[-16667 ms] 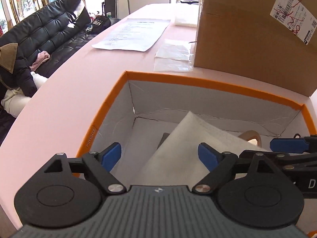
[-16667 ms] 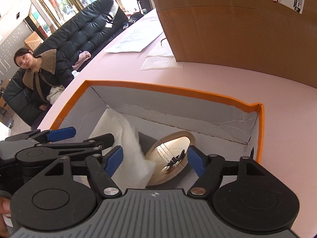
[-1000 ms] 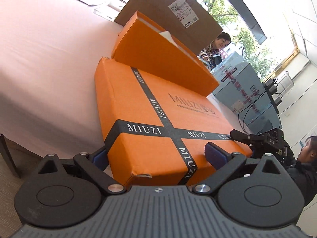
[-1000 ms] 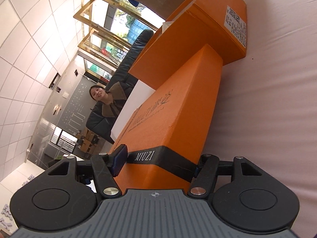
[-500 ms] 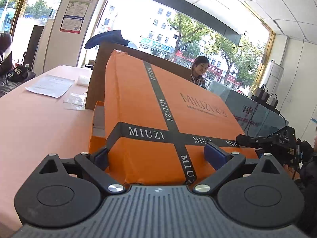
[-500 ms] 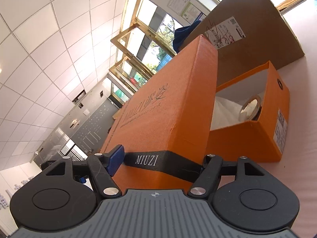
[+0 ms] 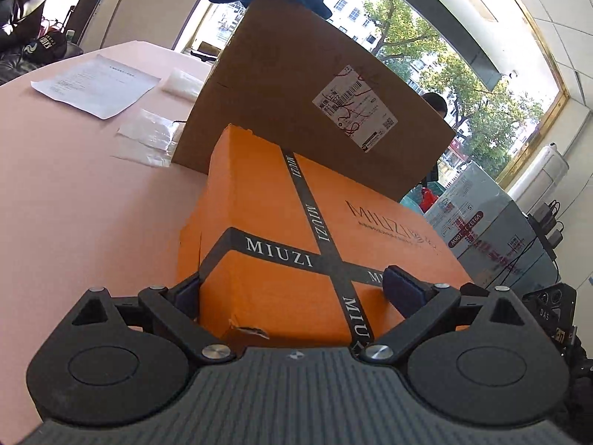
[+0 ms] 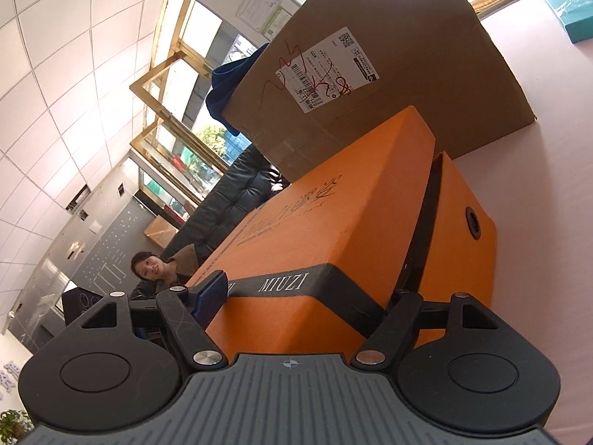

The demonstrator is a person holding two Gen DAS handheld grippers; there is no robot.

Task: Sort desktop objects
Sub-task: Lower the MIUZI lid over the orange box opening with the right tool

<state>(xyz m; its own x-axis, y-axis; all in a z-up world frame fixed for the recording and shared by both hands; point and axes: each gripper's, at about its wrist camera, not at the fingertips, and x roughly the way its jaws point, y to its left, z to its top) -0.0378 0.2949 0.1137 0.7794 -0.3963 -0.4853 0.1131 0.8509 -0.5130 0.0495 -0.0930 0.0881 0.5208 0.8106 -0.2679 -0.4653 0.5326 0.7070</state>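
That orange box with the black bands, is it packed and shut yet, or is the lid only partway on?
Nearly shut. The orange lid sits over the box base, so whatever went inside is hidden. The left gripper and right gripper each clamp an end of the lid. Left: press it fully down, since a dark gap shows along one side, then let go.

Daylight comes through big windows (image 7: 426,48) with trees outside. The ceiling (image 8: 55,74) is white and tiled. A black sofa (image 8: 229,200) stands beyond the pink table (image 7: 74,185), near gold-framed glass doors (image 8: 174,111).
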